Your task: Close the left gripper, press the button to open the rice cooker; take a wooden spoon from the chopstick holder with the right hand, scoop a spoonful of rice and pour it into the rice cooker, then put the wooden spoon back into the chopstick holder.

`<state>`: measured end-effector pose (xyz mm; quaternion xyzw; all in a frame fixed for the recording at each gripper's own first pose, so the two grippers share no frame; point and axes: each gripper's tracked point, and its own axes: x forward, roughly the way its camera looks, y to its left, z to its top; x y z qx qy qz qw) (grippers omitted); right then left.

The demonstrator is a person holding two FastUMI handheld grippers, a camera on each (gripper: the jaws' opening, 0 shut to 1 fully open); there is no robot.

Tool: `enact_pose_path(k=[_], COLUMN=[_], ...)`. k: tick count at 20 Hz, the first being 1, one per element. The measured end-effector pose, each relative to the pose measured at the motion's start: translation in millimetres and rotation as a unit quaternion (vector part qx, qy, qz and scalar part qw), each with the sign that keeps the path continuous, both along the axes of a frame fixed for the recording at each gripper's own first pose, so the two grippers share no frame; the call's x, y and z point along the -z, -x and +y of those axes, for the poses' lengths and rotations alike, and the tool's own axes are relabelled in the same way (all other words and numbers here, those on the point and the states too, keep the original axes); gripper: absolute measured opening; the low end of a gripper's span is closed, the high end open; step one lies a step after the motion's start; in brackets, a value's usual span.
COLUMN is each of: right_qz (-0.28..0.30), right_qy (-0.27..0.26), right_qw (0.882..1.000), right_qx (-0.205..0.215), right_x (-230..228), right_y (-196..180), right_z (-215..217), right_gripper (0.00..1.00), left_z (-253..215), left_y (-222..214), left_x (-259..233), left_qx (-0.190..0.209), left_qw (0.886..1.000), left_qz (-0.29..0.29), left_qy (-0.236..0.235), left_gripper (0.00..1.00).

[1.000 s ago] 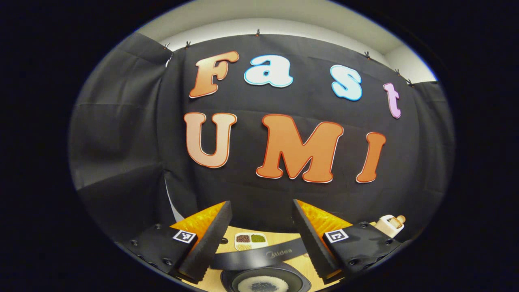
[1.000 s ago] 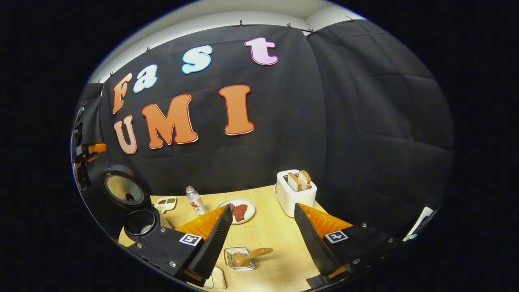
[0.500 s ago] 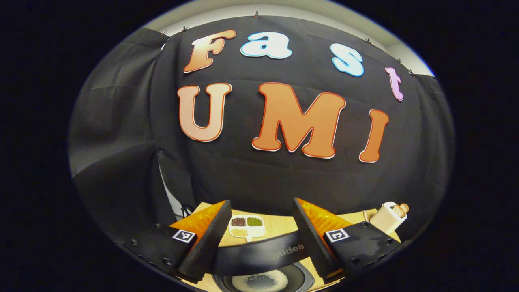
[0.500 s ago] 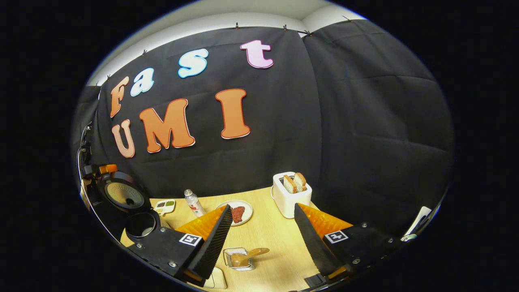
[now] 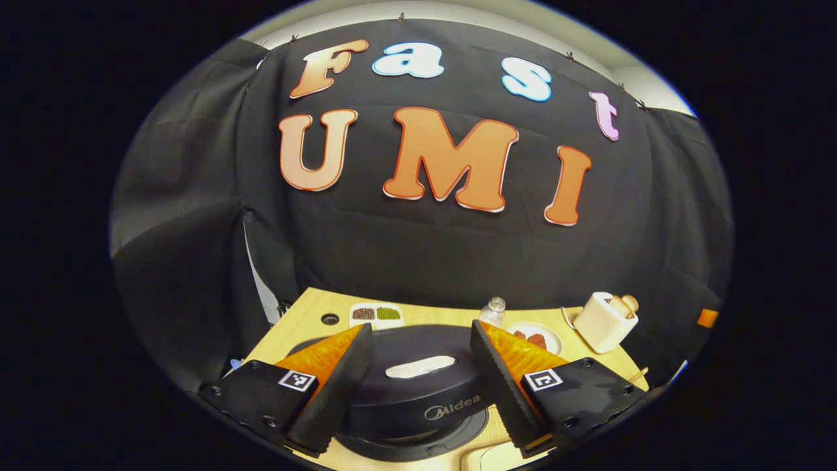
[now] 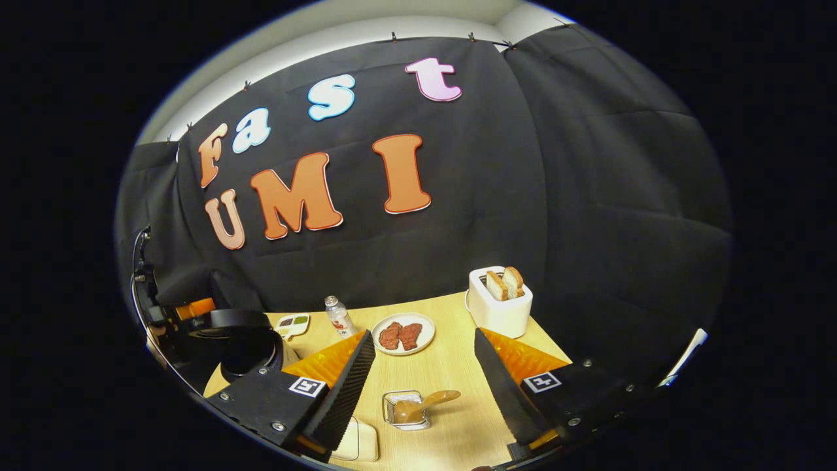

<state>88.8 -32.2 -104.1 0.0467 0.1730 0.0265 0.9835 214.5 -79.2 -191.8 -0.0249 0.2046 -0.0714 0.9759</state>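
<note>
The black rice cooker (image 5: 418,392) sits close below my left gripper (image 5: 420,327), its lid lowered almost flat over the pot. The left gripper's fingers stand open on either side of the lid; I cannot tell whether they touch it. In the right gripper view the cooker (image 6: 242,337) stands at the far left with its lid hovering level above the pot. The wooden spoon (image 6: 428,400) leans in the small wire chopstick holder (image 6: 404,413) on the table. My right gripper (image 6: 424,333) hangs open above the holder, with nothing between its fingers.
On the wooden table (image 6: 458,379) stand a white toaster with bread (image 6: 498,304), a plate of red meat (image 6: 403,333), a small bottle (image 6: 339,317) and a divided dish of grains (image 6: 292,322). A cream container (image 6: 361,441) lies near the front edge.
The cooker's lid, upright and open before, has swung down nearly flat over the pot. The left gripper has tipped downward with it. The right gripper shifted only slightly.
</note>
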Motion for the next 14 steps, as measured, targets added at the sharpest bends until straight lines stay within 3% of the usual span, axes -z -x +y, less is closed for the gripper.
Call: enact_pose_path(k=[4, 14], right_qz=[0.015, 0.045], right_qy=[0.0, 0.005], right_qw=[1.0, 0.999], right_qx=[-0.004, -0.002], right_x=[14.4, 43.2], right_y=[6.5, 16.5], right_z=[-5.1, -14.1], right_gripper=[0.94, 0.95], left_z=[-6.4, -8.2], left_y=[30.0, 48.0], left_x=[44.3, 88.3], left_qx=[-0.003, -0.002], left_qw=[1.0, 0.997], left_qz=[-0.001, -0.045], left_qy=[-0.019, -0.065], left_gripper=[0.99, 0.99])
